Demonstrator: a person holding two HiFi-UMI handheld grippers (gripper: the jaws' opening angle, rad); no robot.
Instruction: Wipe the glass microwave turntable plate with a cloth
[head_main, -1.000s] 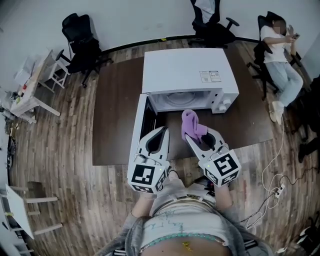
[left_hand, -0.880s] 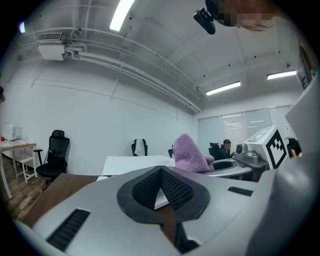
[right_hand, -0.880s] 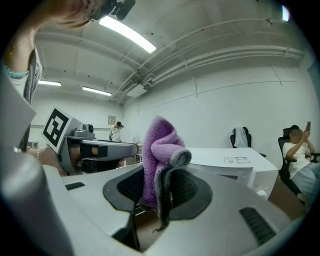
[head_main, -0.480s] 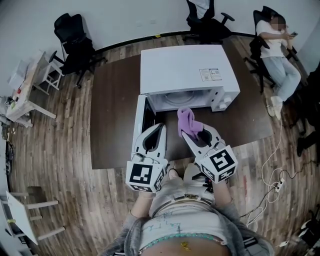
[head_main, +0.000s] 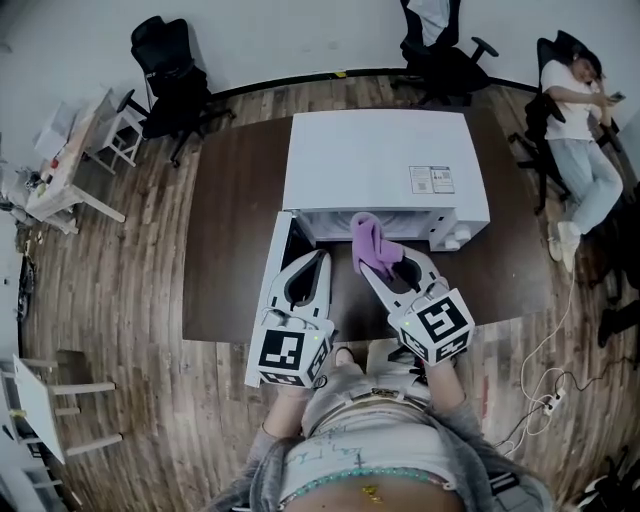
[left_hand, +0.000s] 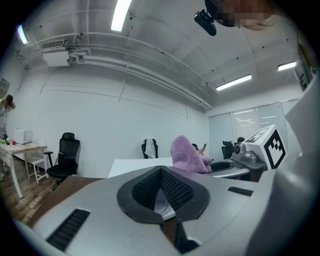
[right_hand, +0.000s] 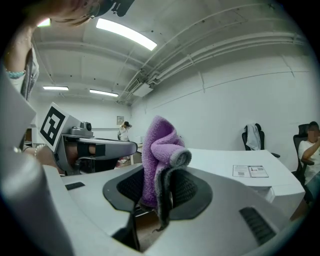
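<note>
A white microwave stands on a dark brown table, its door swung open to the left. Only a thin strip of the cavity shows from above, and I cannot make out the glass plate inside. My right gripper is shut on a folded purple cloth, which sticks up at the cavity mouth. The same cloth fills the jaws of the right gripper in its own view. My left gripper is shut and holds nothing, just left of the cloth, near the door hinge.
Black office chairs stand along the far wall. A person sits in one at the far right. A white desk is at the left. Cables lie on the wood floor at the right.
Both grippers have moved forward toward the microwave opening, the cloth going with the right one. The cavity and the plate inside it showed more before than now.
</note>
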